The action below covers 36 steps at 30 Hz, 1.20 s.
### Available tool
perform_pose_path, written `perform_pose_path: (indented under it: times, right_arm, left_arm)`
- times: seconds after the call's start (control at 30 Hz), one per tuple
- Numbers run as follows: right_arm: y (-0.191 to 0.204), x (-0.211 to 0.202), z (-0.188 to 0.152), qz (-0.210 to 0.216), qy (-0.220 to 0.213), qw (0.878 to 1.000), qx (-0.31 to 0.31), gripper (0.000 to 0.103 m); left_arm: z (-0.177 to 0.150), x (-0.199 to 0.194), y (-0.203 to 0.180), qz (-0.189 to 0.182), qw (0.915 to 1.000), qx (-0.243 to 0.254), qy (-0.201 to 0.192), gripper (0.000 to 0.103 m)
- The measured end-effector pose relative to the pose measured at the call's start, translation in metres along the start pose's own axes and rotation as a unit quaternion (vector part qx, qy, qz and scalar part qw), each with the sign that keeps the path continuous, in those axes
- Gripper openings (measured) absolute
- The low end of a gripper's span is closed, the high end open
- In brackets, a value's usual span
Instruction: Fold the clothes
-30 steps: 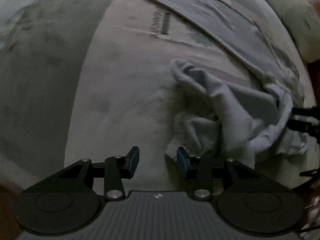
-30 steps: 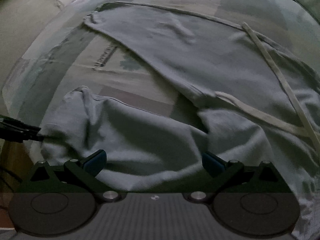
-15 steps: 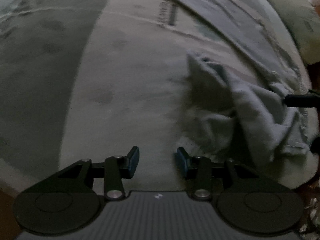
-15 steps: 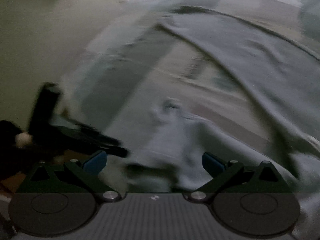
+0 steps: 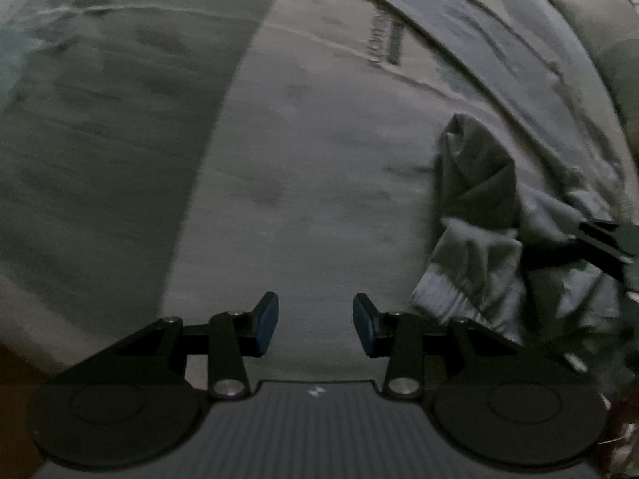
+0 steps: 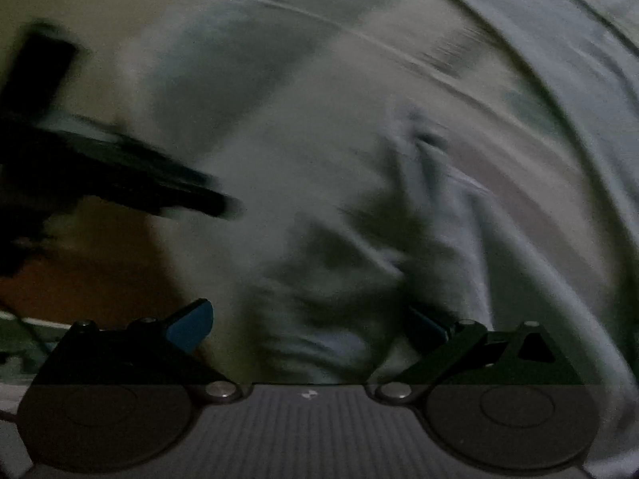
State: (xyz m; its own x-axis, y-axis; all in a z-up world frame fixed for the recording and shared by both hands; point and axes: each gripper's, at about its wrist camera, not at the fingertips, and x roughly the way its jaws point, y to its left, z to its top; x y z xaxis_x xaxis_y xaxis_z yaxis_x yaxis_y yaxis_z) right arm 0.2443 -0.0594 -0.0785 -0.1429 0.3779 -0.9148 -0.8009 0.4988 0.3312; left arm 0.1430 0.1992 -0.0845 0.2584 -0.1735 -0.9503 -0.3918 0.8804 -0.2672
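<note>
Left gripper (image 5: 315, 325), its blue-padded jaws parted with nothing between them, hovers over bare patterned bed cover (image 5: 303, 183); the dark printed lettering (image 5: 385, 42) toward the cover's far side is too blurred to read. Open cover stretches left of it. A crumpled pale grey sweatshirt sleeve with ribbed cuff (image 5: 479, 263) lies just to its right, near the cover's near edge. Right gripper (image 6: 309, 327) is spread wide, the blurred sleeve bunched between its jaws; contact cannot be told.
</note>
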Motion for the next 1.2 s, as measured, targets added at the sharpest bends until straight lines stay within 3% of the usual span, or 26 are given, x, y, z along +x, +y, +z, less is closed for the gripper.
perform_pose_path:
  times: [0.07, 0.17, 0.4, 0.53, 0.7, 0.83, 0.97, 1.2]
  right_arm:
    - [-0.018, 0.006, -0.008, -0.041, 0.009, 0.999, 0.012, 0.103]
    - [-0.033, 0.001, -0.013, -0.022, -0.007, 0.999, 0.033, 0.103]
    - [-0.025, -0.004, -0.018, -0.036, -0.016, 0.999, 0.012, 0.103]
    - [-0.030, -0.007, -0.021, -0.027, -0.026, 0.999, 0.009, 0.103]
    - [-0.032, -0.010, -0.031, -0.024, -0.020, 1.000, -0.007, 0.103]
    - [-0.033, -0.017, -0.029, -0.019, -0.016, 1.000, -0.012, 0.103]
    - [-0.039, -0.029, -0.033, -0.048, -0.013, 0.999, -0.012, 0.103]
    - [-0.052, -0.029, -0.044, -0.065, 0.000, 0.998, 0.000, 0.103]
  left_arm:
    - [-0.002, 0.005, -0.007, -0.027, 0.9996, -0.004, 0.002, 0.041]
    - [-0.005, 0.011, -0.017, -0.068, 0.9976, -0.008, 0.005, 0.040]
    - [-0.008, 0.012, -0.030, -0.165, 0.9863, -0.001, -0.007, 0.040]
    - [-0.010, 0.017, -0.048, -0.212, 0.9760, 0.048, 0.009, 0.041]
    - [-0.013, 0.023, -0.068, -0.228, 0.9652, 0.129, 0.012, 0.041]
    - [-0.014, 0.025, -0.067, -0.243, 0.9591, 0.143, 0.024, 0.042]
    - [-0.025, 0.028, -0.069, -0.228, 0.9574, 0.173, 0.034, 0.044]
    - [-0.023, 0.030, -0.069, -0.258, 0.9560, 0.138, 0.016, 0.044]
